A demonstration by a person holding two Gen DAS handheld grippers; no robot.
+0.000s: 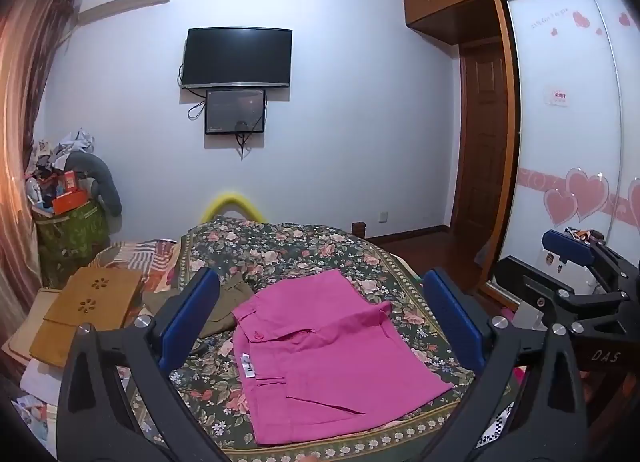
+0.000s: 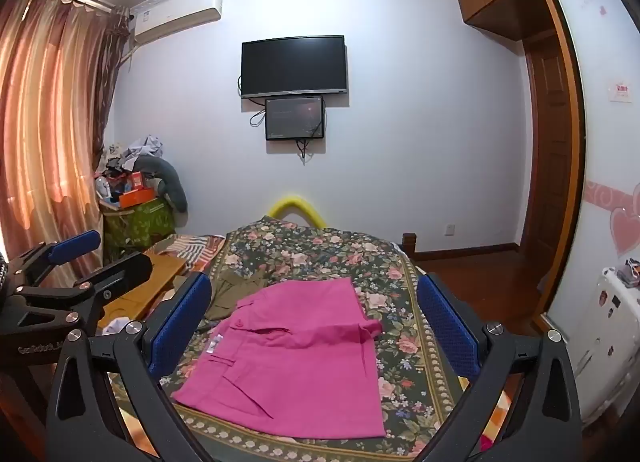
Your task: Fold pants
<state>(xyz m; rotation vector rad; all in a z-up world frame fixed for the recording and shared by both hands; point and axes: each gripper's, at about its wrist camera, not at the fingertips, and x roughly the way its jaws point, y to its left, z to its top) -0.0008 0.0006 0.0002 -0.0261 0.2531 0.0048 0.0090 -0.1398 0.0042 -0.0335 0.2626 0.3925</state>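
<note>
Pink pants [image 1: 320,358]: laid flat on flowered bed [image 1: 304,250], near edge. Left gripper [image 1: 320,334], right gripper [image 2: 316,334]: jaws fully spread, nothing held. Waistband corners are best pinched evenly before folding.

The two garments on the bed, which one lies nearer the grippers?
The pink pants, spread flat on the floral bedspread right ahead of both grippers. The olive garment lies crumpled beyond them, partly under their far-left edge.

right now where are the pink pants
The pink pants lie folded flat on the floral bedspread, low and centre in both wrist views, untouched between the open fingers. An olive-green garment lies just beyond their left corner.
</note>
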